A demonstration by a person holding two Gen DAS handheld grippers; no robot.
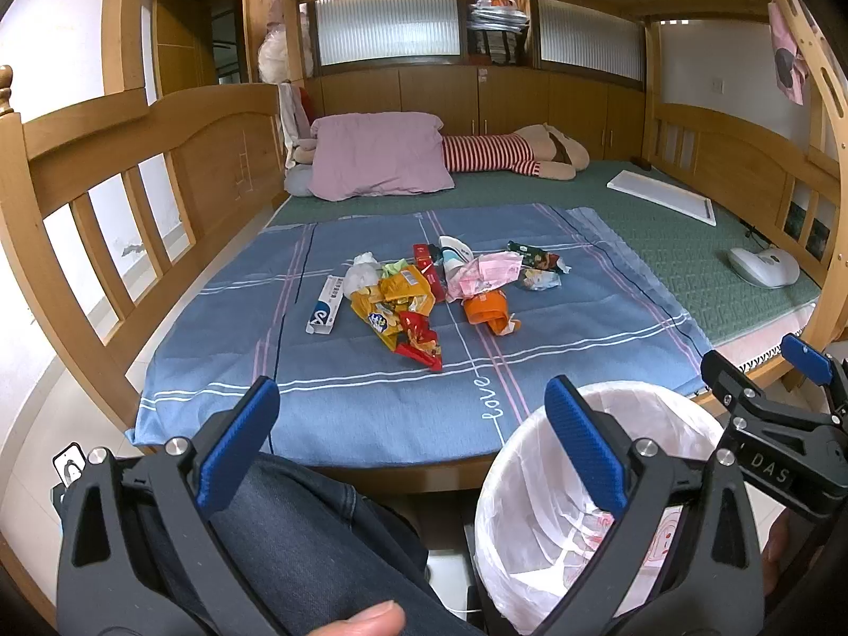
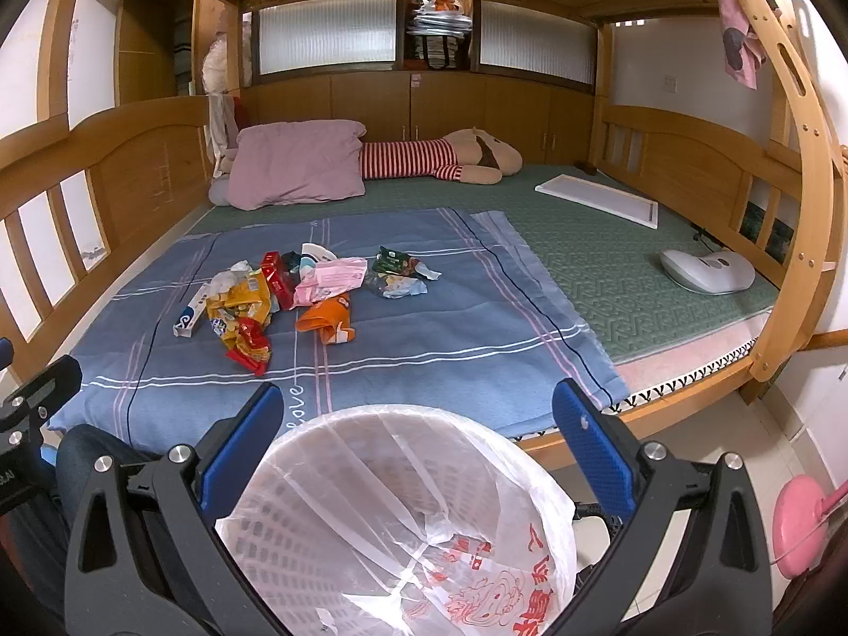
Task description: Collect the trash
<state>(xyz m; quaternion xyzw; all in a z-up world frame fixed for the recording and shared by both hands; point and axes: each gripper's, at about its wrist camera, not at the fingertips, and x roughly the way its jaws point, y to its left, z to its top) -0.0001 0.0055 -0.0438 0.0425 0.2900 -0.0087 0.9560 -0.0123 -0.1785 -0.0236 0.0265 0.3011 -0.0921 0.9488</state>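
Observation:
A heap of trash lies on the blue checked cloth (image 1: 371,387) (image 2: 450,328) on the bed: a white toothpaste box (image 1: 324,305) (image 2: 192,312), yellow and red snack wrappers (image 1: 403,318) (image 2: 241,318), an orange packet (image 1: 485,310) (image 2: 323,320), pink paper (image 1: 485,273) (image 2: 331,278) and a green wrapper (image 1: 535,257) (image 2: 395,264). A bin lined with a white plastic bag (image 1: 583,509) (image 2: 403,519) stands on the floor at the bed's near edge. My left gripper (image 1: 411,416) is open and empty, short of the cloth. My right gripper (image 2: 418,421) (image 1: 763,365) is open and empty above the bin.
A pink pillow (image 1: 379,159) (image 2: 299,164) and a striped plush toy (image 1: 509,153) (image 2: 440,159) lie at the bed's far end. A white board (image 1: 662,193) (image 2: 599,199) and a white device (image 1: 763,265) (image 2: 707,270) rest on the green mat. Wooden rails line both sides. A denim-clad leg (image 1: 297,540) is below my left gripper.

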